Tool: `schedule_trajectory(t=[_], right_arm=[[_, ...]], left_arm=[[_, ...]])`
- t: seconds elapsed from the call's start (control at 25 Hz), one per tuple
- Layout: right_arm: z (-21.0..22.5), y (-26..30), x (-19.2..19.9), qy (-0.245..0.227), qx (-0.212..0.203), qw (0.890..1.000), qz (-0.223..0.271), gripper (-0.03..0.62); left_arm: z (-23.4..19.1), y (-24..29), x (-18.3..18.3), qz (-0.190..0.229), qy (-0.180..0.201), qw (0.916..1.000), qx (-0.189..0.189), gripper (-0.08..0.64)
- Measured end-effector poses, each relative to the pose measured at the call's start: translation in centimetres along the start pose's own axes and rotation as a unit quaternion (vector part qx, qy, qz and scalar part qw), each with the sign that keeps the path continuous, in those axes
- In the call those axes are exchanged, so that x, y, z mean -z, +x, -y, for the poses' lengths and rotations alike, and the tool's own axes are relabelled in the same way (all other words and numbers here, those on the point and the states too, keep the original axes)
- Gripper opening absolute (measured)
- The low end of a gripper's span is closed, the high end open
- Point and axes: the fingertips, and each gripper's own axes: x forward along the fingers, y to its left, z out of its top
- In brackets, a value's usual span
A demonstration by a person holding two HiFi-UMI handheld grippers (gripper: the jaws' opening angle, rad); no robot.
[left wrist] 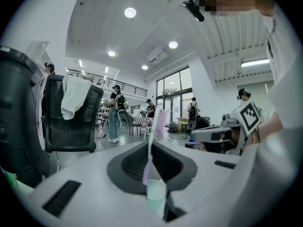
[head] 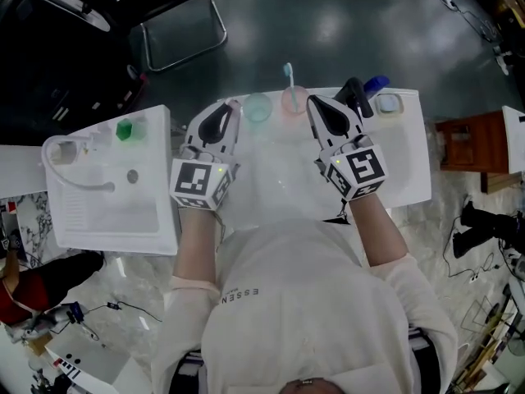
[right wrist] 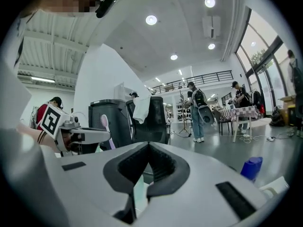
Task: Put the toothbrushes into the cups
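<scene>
White bench fills the middle of the head view, in a large open room where people stand far behind.

The left claw is pinched on a pink toothbrush, which stands upright with its bristles at the top. The right claw is pressed together, and nothing shows between its jaws.

From above, the left claw sits just beside the green cup, which looks empty. Next to it, the pink cup has a second toothbrush standing in it.

The step in hand seems to be carrying the held brush to the green cup. It would go best if the person keeps the brush upright, brings its handle end over the rim and lets go only once that end is inside.

The pink cup stands close by and could be knocked. The right claw hovers near it. A blue-capped bottle and a soap dish sit further right, out of the way. A separate basin unit lies to the left, and a black chair stands beyond the bench.
</scene>
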Motion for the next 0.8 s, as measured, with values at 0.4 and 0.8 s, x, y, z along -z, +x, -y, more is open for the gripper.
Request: schedule_trajectory(t=[0.4,0.8], right_arm=[[1.4,-1.0,2.3,0.014,0.026,0.999,-0.034,0.015],[3.5,-1.9,4.9,0.040,0.053,0.996,-0.067,0.015]], left_arm=[[2.2,4.0,4.2,-0.036,-0.035,0.9973,0.053,0.028],[3.0,5.8,8.9,-0.083,-0.071,0.9919,0.065,0.028]])
